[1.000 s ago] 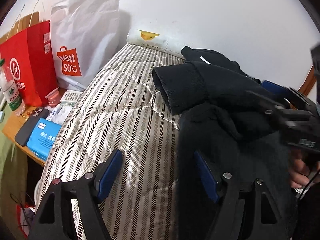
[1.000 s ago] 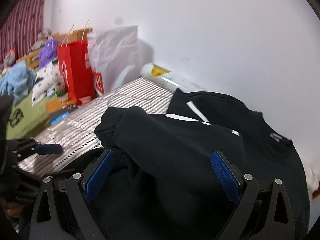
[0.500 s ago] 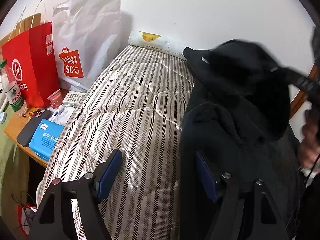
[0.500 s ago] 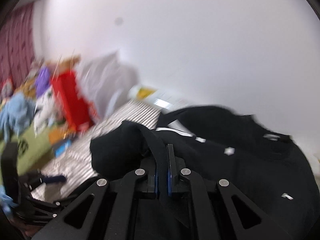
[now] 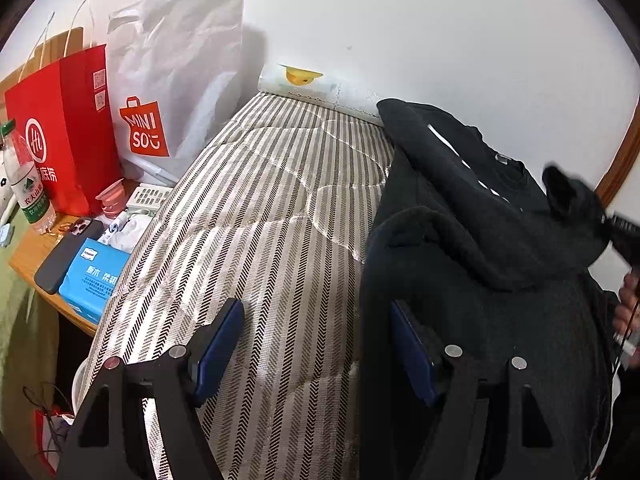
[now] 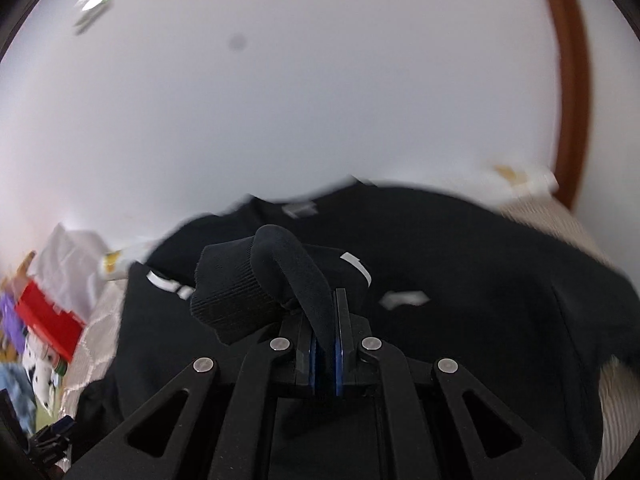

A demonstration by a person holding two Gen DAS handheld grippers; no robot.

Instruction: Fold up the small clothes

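Sleeve cuff of the black knit sweatshirt with white chest lettering (image 6: 440,264) sits pinched between the blue pads of the right claw (image 6: 325,344) — jaws together on the ribbed fabric, raised above the garment's body. The sweatshirt lies on the striped quilted bed (image 5: 256,208), collar toward the wall, long axis running away from both claws. The left claw (image 5: 316,344) stands apart and empty, its right finger against the sweatshirt's near hem. Judgement: the sleeve goes across the chest next — the right claw is placed for it.
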